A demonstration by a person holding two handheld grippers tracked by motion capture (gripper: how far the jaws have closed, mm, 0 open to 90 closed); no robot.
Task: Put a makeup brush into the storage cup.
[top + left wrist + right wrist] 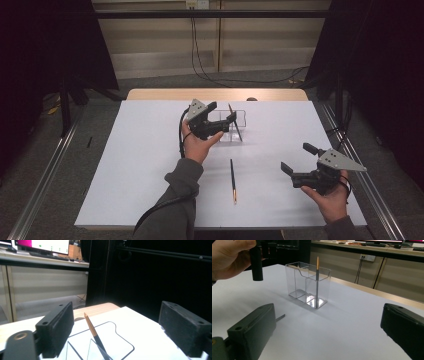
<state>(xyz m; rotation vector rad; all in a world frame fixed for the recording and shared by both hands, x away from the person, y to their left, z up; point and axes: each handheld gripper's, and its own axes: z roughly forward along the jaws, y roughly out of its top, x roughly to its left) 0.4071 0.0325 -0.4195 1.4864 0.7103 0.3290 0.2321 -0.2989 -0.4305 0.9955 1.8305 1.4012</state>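
Note:
A clear two-compartment pen holder [239,120] [307,285] stands at the far middle of the white table. A dark pencil with a gold end [234,121] [94,333] [317,277] stands in it, leaning on the rim. My left gripper [222,114] [117,322] hangs just above and left of the holder, open, its jaws wide on either side of the pencil's top without touching it. A second pencil [233,180] lies flat on the table nearer to me. My right gripper [298,157] [327,327] is held open at the right, nothing between its jaws.
The white sheet [150,165] covers the table, with a wooden strip [165,94] along the far edge. Metal rails [45,180] run down both sides on the floor, and cables [235,80] lie beyond the table. The person's left hand [229,257] is near the holder.

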